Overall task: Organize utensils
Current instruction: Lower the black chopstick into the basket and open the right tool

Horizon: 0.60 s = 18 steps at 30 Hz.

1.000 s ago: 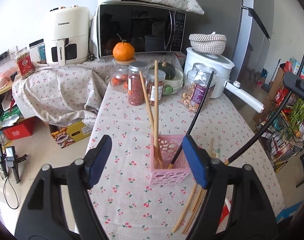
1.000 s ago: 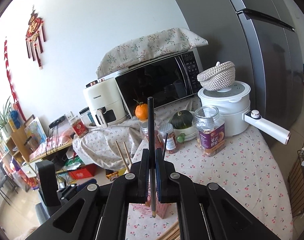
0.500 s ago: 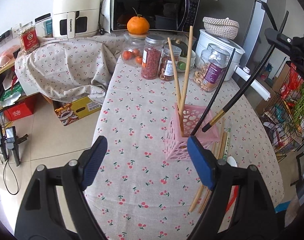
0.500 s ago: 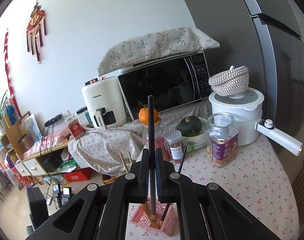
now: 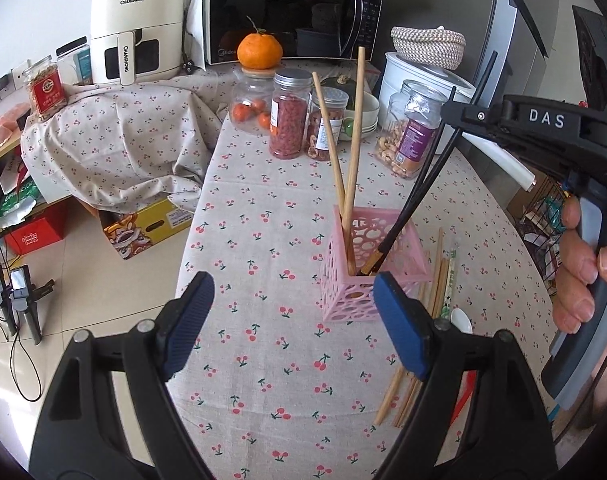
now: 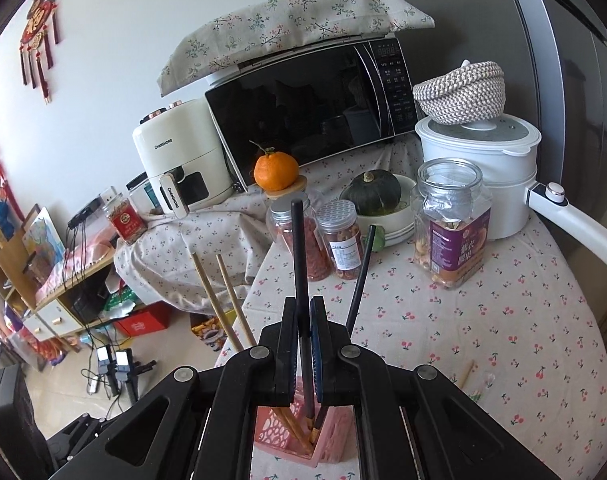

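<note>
Chopsticks (image 5: 431,300) beside pink holder (image 5: 367,268) show fully only in left view.

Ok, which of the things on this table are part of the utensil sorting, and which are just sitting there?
Part of the job:
pink holder
black chopstick clamped in the right gripper
wooden chopsticks in the holder
loose chopsticks on the cloth
left gripper, open

Just lying about:
snack jars
orange
microwave
white pot

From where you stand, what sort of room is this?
Most likely a home kitchen or dining corner: a microwave and air fryer stand behind a cloth-covered table holding food jars, beside a refrigerator.
</note>
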Available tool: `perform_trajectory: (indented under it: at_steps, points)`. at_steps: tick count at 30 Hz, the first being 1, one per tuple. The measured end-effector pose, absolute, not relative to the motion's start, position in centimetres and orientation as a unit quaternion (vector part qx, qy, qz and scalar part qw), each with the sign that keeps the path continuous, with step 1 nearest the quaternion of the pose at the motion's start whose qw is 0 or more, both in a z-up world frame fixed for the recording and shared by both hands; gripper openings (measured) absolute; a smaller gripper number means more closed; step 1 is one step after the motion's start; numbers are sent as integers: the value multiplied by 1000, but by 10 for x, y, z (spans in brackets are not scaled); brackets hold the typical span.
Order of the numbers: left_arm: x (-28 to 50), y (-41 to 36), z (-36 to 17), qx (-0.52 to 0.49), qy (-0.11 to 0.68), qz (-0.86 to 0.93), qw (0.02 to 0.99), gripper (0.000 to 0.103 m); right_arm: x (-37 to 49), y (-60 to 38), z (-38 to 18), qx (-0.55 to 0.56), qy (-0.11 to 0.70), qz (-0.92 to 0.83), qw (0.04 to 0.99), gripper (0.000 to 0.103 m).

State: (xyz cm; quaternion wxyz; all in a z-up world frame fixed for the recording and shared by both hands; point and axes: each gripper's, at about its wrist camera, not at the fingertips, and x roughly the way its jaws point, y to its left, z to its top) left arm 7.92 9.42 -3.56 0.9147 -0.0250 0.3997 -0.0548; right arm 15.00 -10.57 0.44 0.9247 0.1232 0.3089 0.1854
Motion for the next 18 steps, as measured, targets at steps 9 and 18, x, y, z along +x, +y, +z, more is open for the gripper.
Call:
perform_trajectory:
  at_steps: [9, 18]
  points:
    - [81, 78, -43, -11, 416, -70, 907, 87, 133, -133, 19, 146, 289, 191, 927, 58]
    - [82, 47, -64, -12, 476, -116, 872, 90, 115, -188, -7, 142, 359, 139, 912, 73]
